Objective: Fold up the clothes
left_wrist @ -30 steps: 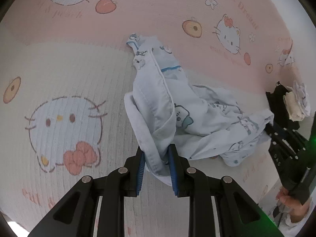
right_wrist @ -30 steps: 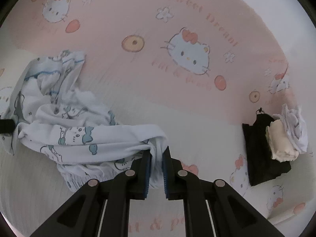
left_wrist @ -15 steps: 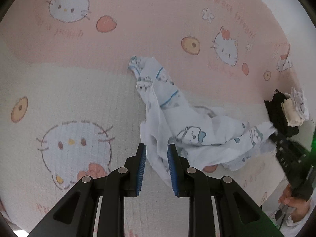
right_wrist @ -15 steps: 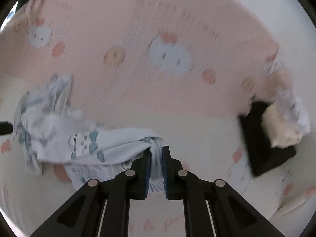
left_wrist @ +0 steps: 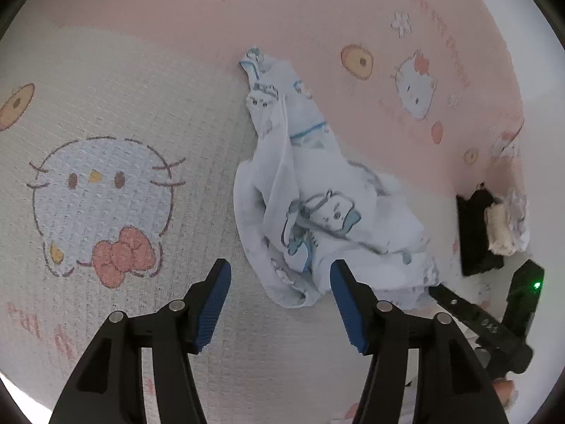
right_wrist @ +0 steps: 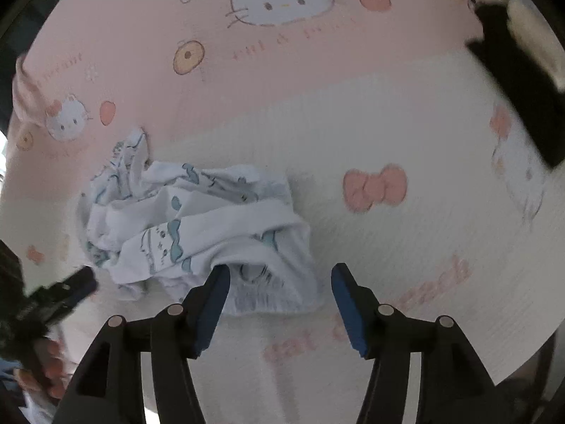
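A: The garment [left_wrist: 317, 205], a small white printed piece, lies crumpled on the cartoon-print sheet [left_wrist: 106, 106] of what looks like a bed, near the line where pink meets white.

B: Which step is this?

A: A release, it seems. The garment is not yet spread flat, and nothing is folded.

B: And the pile at the edge?

A: Black and cream clothes [left_wrist: 491, 226], well apart from it.

B: The left gripper [left_wrist: 280, 305]?

A: Fingers [left_wrist: 215, 304] opening, the hem between them but untouched.

B: The right gripper [right_wrist: 280, 305]?

A: Opening too, cloth beside one finger, not clamped. The next move likely calls for finding two corners and pulling them apart.
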Tool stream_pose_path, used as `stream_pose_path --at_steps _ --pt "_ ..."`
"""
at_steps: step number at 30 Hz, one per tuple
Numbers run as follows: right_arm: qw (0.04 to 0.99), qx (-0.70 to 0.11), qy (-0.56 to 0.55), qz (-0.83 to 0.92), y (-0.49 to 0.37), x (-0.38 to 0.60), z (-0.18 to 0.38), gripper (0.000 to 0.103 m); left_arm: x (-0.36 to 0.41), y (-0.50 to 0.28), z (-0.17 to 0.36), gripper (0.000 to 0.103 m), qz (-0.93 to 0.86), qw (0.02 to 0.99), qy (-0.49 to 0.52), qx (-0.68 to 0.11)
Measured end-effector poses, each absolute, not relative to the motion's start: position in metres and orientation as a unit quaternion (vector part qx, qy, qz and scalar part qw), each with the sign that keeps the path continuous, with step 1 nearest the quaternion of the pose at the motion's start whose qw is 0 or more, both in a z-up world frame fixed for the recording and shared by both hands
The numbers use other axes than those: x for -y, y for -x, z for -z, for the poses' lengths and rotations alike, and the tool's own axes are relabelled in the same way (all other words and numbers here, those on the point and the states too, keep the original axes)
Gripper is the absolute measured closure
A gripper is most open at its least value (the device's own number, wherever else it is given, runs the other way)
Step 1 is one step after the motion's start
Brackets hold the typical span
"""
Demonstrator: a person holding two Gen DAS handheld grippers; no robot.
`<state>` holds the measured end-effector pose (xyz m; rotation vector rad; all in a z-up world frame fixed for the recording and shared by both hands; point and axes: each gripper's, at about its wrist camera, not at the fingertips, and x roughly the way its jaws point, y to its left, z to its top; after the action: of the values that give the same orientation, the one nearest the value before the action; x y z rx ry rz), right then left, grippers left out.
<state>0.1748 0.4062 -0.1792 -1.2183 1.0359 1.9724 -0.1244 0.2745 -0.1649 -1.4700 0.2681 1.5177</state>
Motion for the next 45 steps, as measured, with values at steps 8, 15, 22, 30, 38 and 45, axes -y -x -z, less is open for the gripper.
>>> stream_pose_path --at_steps 8,15,22,30,38,45 --pt "0.262 -0.383 0.493 -0.736 -0.164 -0.390 0.193 0.040 -0.285 0.096 0.174 0.047 -0.610 0.491 0.601 -0.160" --pt "0.253 -0.416 0.493 -0.721 -0.149 -0.399 0.202 0.038 -0.297 0.086 0.186 0.047 -0.608 0.490 0.598 -0.181" --pt "0.254 -0.378 0.499 -0.737 -0.126 -0.387 0.204 0.036 -0.310 0.080 0.188 0.047 -0.622 0.499 0.566 -0.211" --pt "0.297 -0.245 0.528 -0.757 -0.100 -0.362 0.215 0.035 -0.319 0.068 0.190 0.047 -0.637 0.512 0.517 -0.256" --pt "0.316 -0.238 0.510 -0.763 -0.101 -0.369 0.212 0.080 -0.318 0.066 0.190 0.081 -0.674 0.506 0.454 -0.289" --pt "0.385 -0.098 0.508 -0.764 -0.103 -0.359 0.196 0.085 -0.313 0.094 0.181 0.087 -0.711 0.470 0.444 -0.278"
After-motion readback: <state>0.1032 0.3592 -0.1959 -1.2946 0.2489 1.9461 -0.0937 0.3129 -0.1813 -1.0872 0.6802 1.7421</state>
